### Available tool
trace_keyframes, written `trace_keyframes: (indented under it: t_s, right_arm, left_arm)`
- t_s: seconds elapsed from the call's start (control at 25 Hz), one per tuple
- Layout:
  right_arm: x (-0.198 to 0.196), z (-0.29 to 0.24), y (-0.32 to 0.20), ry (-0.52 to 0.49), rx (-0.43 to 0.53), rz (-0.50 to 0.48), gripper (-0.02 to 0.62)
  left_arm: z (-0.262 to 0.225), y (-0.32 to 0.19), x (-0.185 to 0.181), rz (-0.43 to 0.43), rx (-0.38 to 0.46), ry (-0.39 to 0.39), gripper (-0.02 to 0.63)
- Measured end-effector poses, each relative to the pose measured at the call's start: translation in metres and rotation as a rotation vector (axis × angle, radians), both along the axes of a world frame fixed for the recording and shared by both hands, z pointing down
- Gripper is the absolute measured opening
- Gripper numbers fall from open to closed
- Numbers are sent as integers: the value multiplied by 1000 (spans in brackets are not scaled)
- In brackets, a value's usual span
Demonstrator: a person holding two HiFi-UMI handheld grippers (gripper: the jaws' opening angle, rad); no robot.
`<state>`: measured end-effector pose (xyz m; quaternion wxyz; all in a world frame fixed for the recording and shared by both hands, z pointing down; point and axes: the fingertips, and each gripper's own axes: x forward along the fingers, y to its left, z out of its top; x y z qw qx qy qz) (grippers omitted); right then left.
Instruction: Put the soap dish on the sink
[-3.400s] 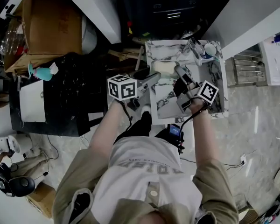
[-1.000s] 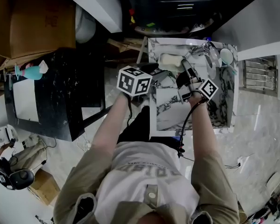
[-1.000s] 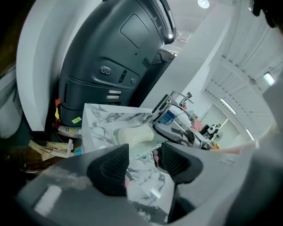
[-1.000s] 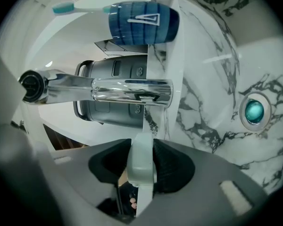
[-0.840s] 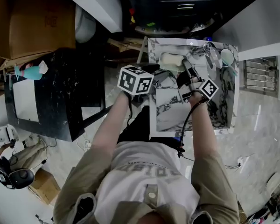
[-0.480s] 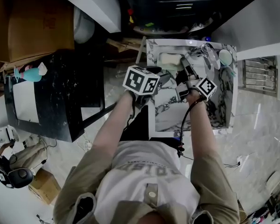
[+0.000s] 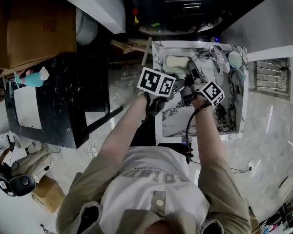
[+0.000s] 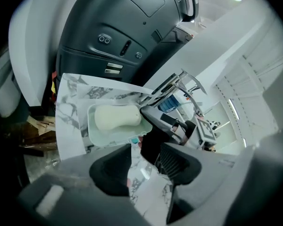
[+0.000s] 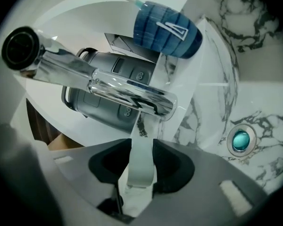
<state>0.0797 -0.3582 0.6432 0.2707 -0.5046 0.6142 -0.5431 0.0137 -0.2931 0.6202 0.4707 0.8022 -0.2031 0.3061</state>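
Pinching soap dish rim in right gripper jaws, with left gripper jaws apart (just narrowing, nothing between) just short of it.

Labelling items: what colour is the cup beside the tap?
Blue cup, striped darker; clearest in right gripper view.

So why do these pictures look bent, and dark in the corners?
Head view: dim, and the wide lens bows the straight edges of the sink. Left gripper view: black corners, yet the soap dish is sharp. Right gripper view: glare streaks the chrome faucet; the right gripper, so close, looks soft.
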Motion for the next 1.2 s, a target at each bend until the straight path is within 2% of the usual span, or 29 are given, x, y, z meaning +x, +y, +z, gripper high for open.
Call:
trace_keyframes:
  t_s: [0.28,0.4,0.6,0.72,0.84,1.04,1.2]
  right_arm:
    - [-2,-2,7,88,-8,-31,150]
    - [1,-2,8,98,-15,-21,125]
    - [4,4,3,44,-43,29,77]
    - [4,5,0,30,-43,59,83]
    - [-2,0,1,96,-29,23,93]
    - [-4,-9,7,291,-32,-83,129]
    - [-5,-2,14,338,-80,-136,126]
  left_arm:
    - [8,-7,0,0,-12,-69,201]
    - [8,-5,0,16,-9,-74,201]
    - [7,-1,0,11,-30,-49,201]
    - [6,0,0,10,-37,-37,201]
    - [6,0,-2,4,-42,-34,201]
    - [6,-2,-3,-14,-41,-40,201]
    - [7,-3,-3,-27,-46,-53,201]
